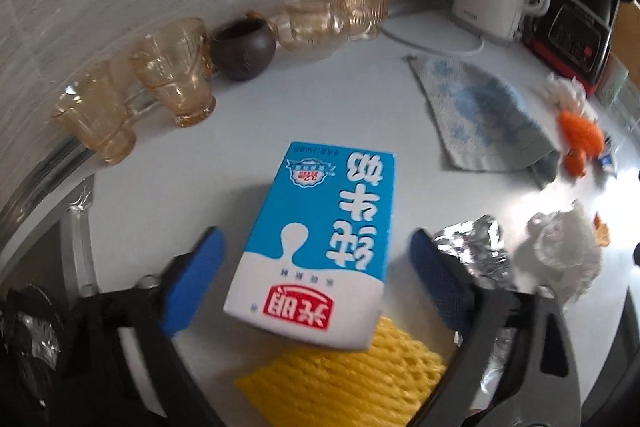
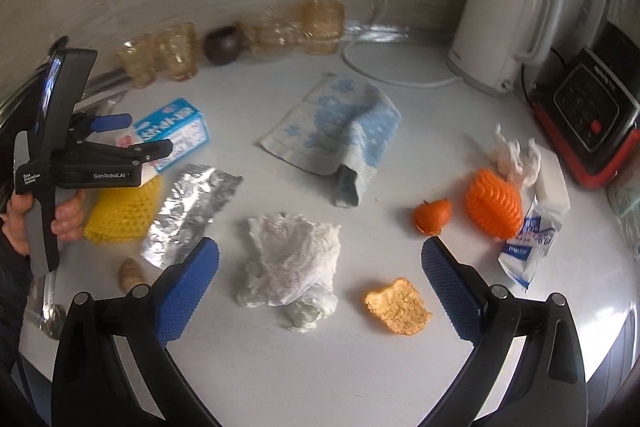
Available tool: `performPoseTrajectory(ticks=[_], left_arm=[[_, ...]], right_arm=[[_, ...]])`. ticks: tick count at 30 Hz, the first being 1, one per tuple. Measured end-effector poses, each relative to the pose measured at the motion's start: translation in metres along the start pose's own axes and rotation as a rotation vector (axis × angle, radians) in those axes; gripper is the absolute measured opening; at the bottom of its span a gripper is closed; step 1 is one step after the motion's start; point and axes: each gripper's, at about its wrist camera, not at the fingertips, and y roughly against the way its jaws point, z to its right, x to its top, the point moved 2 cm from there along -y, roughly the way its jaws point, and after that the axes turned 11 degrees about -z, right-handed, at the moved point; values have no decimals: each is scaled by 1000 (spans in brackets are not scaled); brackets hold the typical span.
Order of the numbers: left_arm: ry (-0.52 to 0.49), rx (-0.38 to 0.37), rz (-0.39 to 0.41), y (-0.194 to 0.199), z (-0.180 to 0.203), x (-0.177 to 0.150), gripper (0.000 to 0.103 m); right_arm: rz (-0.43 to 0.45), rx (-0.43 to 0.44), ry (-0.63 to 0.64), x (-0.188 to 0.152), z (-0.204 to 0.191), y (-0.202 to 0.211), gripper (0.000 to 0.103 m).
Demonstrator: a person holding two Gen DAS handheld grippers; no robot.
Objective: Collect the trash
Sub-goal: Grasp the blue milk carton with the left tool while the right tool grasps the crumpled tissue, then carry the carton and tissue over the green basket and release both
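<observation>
A blue-and-white milk carton lies on the white counter, partly over a yellow foam net. My left gripper is open around the carton, with a gap between each blue pad and the carton's sides. In the right wrist view the left gripper reaches over the carton, held by a hand. My right gripper is open and empty above a crumpled white tissue. Crumpled foil lies left of the tissue.
More litter lies to the right: orange peel, an orange foam net, a bread piece, a plastic wrapper. A blue cloth, white kettle, amber glasses and a black-red appliance line the back.
</observation>
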Motion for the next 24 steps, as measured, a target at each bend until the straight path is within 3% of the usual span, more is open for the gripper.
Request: performPoseTrajectory(ticks=[4, 9, 11, 18, 22, 24], left_arm=[[-7, -16, -7, -7, -2, 3, 66], [-15, -20, 21, 3, -2, 6, 63], [-3, -27, 44, 11, -3, 7, 63], [30, -40, 107, 52, -2, 9, 63], [32, -48, 131, 73, 4, 3, 63], [30, -55, 142, 83, 7, -2, 63]], right_arm=[[-14, -11, -25, 3, 3, -10, 101], [-43, -22, -42, 4, 6, -23, 100], [-74, -21, -54, 5, 8, -34, 89], [-164, 3, -67, 7, 3, -68, 74], [-204, 30, -61, 5, -2, -79, 28], [-190, 35, -59, 5, -4, -74, 25]])
